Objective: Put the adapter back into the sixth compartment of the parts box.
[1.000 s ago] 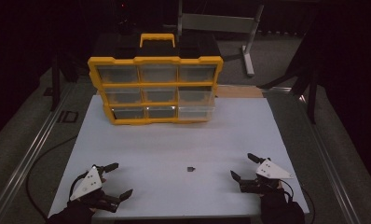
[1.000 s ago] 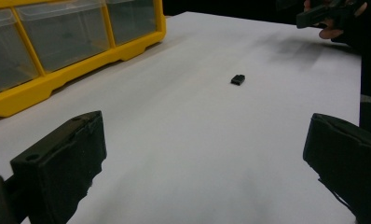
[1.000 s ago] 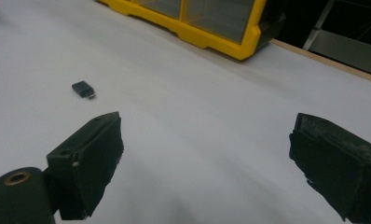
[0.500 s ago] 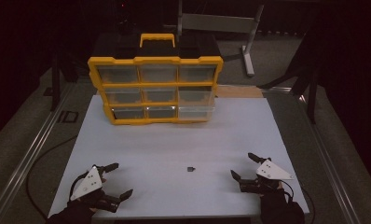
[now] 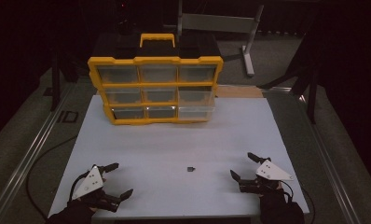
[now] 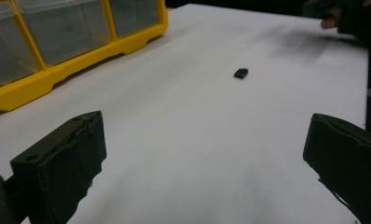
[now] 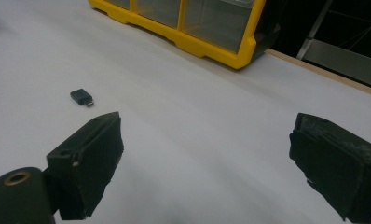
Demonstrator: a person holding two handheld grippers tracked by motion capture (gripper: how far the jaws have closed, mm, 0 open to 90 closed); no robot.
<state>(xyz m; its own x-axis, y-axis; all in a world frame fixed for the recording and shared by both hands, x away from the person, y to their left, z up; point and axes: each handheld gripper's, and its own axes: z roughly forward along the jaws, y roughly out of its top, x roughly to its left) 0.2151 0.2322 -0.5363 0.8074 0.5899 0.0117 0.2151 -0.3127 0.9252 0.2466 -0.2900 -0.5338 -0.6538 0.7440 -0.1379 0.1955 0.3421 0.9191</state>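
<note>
Left hand-held gripper (image 5: 114, 180) lay low at the near left of the counter (image 5: 174, 140), held from below the frame by a dark-gloved hand (image 5: 76, 212); its two black jaws stood wide apart, pointing toward the counter's middle, with the grey three-cornered plate on top. Right hand-held gripper (image 5: 243, 167) lay at the near right, likewise held by a gloved hand (image 5: 277, 207), jaws spread wide and turned toward the left, its plate tilted upward. In each gripper view the two jaws rose from the bottom corners, well apart, with nothing between them. Both grippers were well apart from each other.
</note>
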